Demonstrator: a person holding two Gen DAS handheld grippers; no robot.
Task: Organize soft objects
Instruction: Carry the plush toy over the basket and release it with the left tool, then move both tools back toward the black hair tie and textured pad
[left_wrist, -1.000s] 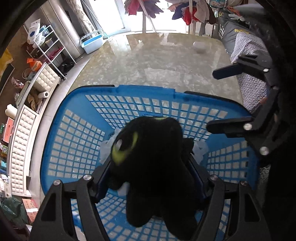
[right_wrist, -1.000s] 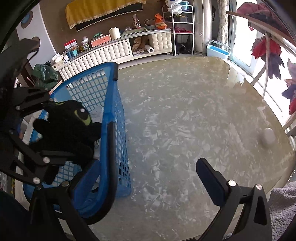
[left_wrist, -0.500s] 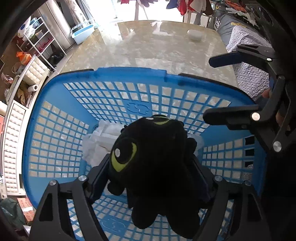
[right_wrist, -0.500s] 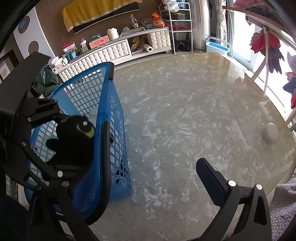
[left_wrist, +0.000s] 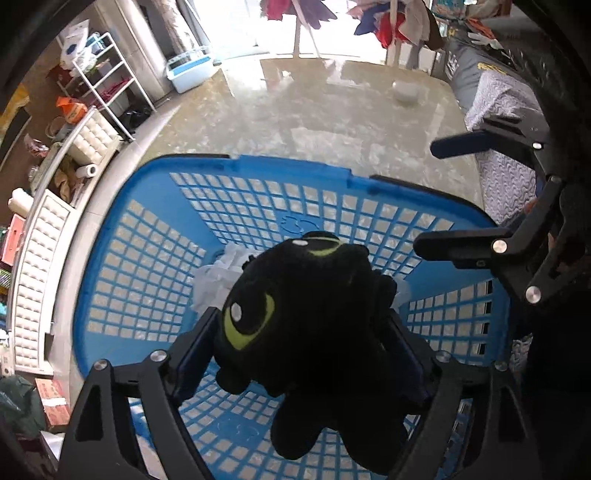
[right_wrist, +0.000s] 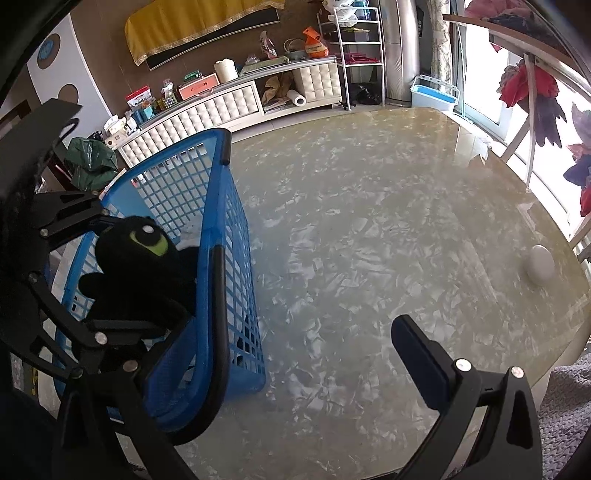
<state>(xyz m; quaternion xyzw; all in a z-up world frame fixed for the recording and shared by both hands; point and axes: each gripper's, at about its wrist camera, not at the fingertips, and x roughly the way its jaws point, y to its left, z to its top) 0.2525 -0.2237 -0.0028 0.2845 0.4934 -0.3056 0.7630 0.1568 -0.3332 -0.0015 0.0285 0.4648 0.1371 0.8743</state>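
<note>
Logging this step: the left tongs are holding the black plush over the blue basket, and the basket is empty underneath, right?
Not quite. The left tongs do hold the black plush over the blue basket, but the basket isn't empty: the left wrist view shows a white cloth lying inside, beneath the plush.

**Around the marble table**

Glossy marble table (right_wrist: 369, 221), with a small white roundish thing (right_wrist: 542, 264), maybe a stone, near its far edge. Behind: white tufted cabinet (right_wrist: 221, 107), paper roll (right_wrist: 296, 99), wire shelf (right_wrist: 356, 55), pale blue bin (right_wrist: 435, 96), hanging clothes (right_wrist: 532, 86).
</note>
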